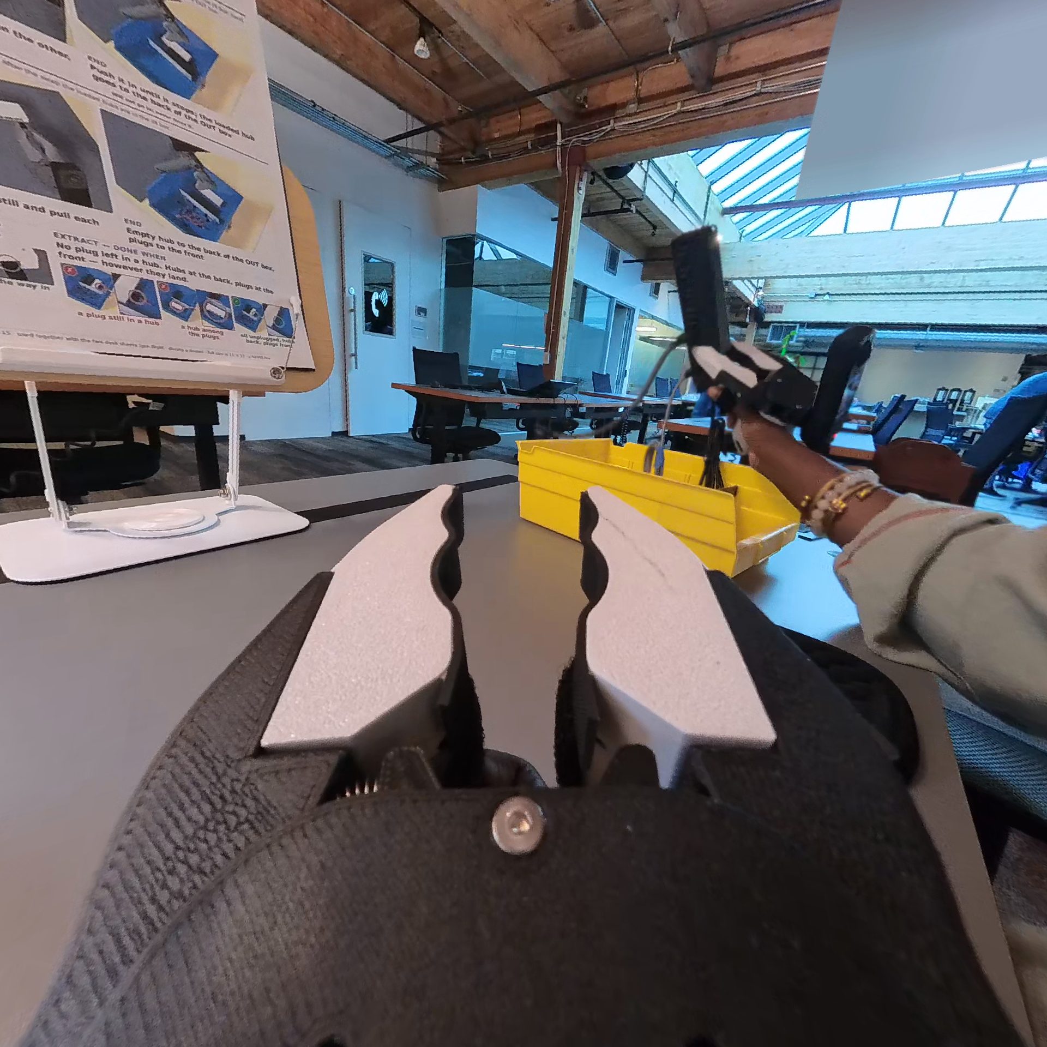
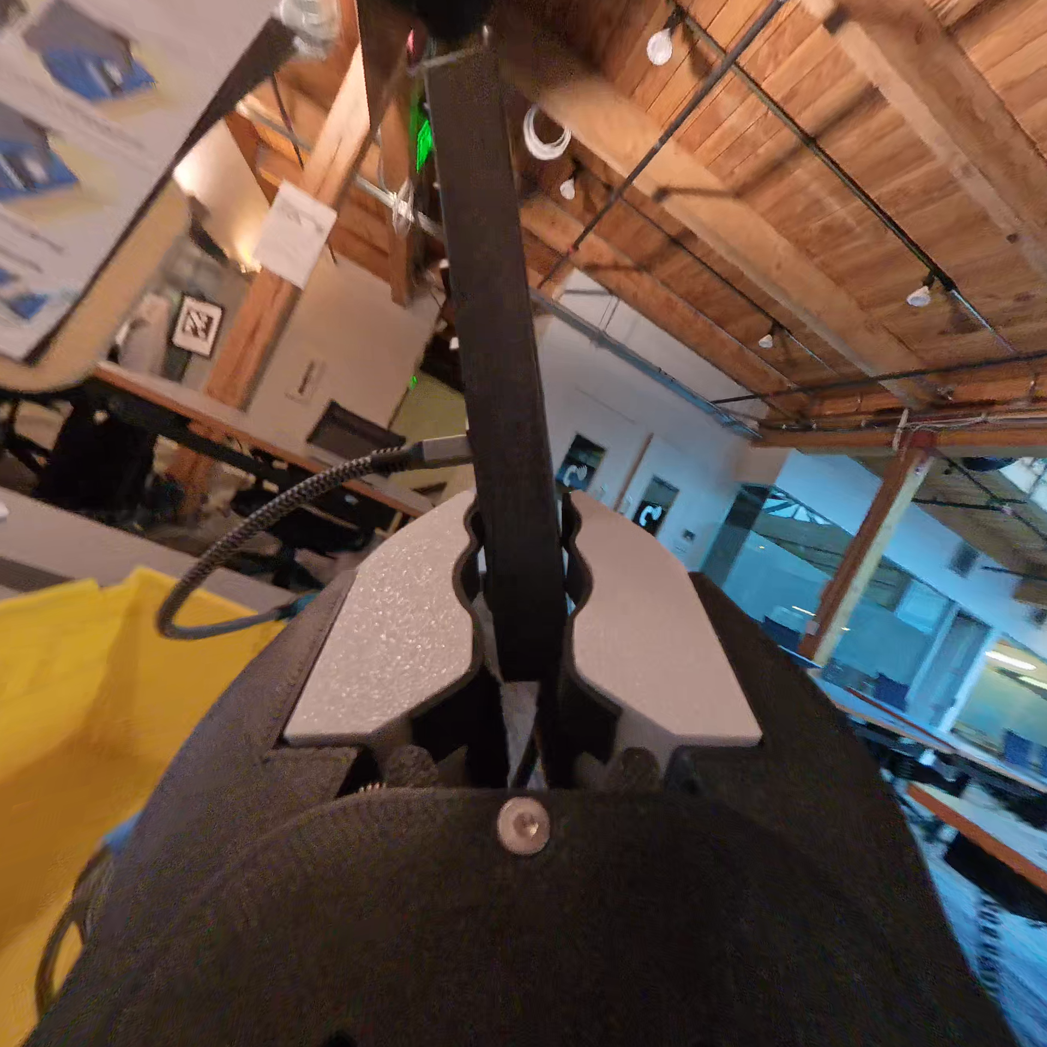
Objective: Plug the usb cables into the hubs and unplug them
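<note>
While the right gripper [image 2: 518, 572] clamps the long black USB hub [image 2: 490, 340] above the yellow plastic bin [image 1: 640, 498], a braided grey cable [image 2: 238, 555] sits plugged in its side; the left gripper [image 1: 518, 544], parted and empty beside the bin, probably must pinch that plug and pull.

– what's the room like?
– open office. Wood-beam ceiling [image 1: 510, 68] with bulbs [image 2: 659, 46], skylights [image 1: 918, 204] far right, white door [image 1: 377, 323], glass walls [image 1: 498, 317], desks [image 1: 487, 394] and black chairs [image 1: 447, 413] far back.
</note>
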The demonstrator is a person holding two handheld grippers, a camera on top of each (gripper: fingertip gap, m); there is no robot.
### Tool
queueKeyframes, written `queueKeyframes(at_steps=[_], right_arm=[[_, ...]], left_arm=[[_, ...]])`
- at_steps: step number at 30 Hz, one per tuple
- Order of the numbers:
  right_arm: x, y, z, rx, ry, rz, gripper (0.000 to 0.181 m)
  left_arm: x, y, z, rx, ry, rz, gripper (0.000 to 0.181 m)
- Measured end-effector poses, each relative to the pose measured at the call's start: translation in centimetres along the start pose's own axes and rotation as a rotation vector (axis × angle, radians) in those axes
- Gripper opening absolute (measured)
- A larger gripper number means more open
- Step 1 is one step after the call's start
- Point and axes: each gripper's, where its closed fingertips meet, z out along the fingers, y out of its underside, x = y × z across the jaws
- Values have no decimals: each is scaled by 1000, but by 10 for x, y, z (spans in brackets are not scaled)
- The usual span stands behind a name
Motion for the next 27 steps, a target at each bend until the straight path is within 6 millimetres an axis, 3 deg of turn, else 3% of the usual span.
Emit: queueKeyframes(at_steps=[4, 8, 11, 14, 16, 27], right_arm=[[-15, -1, -17, -34, -75, -137, 27], [-42, 10, -26, -120, -283, -196, 27], [-60, 40, -32, -358, -455, -223, 25], [-77, 89, -51, -731, -637, -225, 23], [-82, 111, -61, -868, -698, -266, 23], [-94, 142, -68, -1123, -829, -335, 29]], left_arm=[[0, -1, 0, 4, -3, 5, 39], [1, -1, -1, 4, -3, 10, 39], [1, -1, -1, 5, -4, 10, 39], [1, 0, -1, 4, -3, 11, 38], [1, -1, -1, 5, -5, 10, 38], [-1, 1, -1, -1, -4, -6, 38]])
